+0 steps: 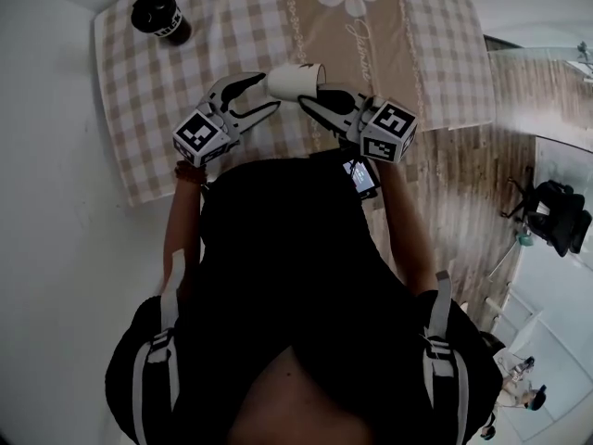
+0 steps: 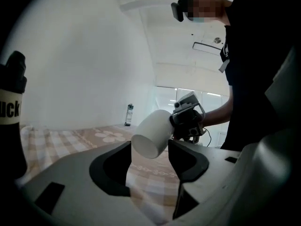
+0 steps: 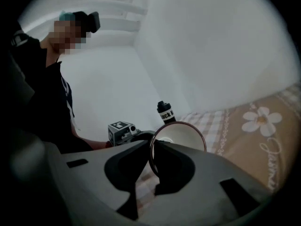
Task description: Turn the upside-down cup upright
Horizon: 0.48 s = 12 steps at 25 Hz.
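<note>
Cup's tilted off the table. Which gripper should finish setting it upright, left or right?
Right, most likely. The right gripper is shut on the rim of the white cup, holding it on its side above the tablecloth. The left gripper is open by the cup's base, gripping nothing.

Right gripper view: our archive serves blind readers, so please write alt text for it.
The right gripper pinches the rim of a white cup, whose open mouth faces the camera. Behind it are a black bottle and a checked, flowered tablecloth.
</note>
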Tool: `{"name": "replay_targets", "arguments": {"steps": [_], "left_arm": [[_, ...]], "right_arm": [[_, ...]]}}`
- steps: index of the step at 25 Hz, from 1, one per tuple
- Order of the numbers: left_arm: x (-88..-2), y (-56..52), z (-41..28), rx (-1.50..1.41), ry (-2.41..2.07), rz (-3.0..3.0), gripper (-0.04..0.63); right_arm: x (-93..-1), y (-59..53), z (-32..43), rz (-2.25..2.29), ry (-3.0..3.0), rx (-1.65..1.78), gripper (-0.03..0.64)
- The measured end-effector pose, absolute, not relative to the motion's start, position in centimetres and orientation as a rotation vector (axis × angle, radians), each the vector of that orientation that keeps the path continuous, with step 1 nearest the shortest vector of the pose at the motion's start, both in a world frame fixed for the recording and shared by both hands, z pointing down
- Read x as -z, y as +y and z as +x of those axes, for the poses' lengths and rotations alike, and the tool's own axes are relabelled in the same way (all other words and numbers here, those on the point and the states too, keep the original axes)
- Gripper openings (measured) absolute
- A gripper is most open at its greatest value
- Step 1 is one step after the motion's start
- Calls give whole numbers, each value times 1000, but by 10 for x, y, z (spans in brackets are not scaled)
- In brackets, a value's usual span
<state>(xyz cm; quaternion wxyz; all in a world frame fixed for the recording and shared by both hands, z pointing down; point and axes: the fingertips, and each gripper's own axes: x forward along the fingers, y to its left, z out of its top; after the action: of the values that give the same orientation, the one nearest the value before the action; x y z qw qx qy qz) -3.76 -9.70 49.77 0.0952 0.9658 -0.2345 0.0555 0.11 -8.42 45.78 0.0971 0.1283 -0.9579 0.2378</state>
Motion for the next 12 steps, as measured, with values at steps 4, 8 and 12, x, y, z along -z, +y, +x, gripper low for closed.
{"name": "replay_targets", "arguments": {"steps": [4,8,12], "left_arm": [[-503,-101,-42,-259,-804,2845,252],[-512,-99,-46,-264,-843,2811,211],[-515,-93,-43,-261,-835,2811,209]], "right_arm": [[-464,-96,9,541,-2702,-392,37],[-473,-104,13,582,-2549,-198,37],[-496,-104,14,541,-2376,-104,37]]}}
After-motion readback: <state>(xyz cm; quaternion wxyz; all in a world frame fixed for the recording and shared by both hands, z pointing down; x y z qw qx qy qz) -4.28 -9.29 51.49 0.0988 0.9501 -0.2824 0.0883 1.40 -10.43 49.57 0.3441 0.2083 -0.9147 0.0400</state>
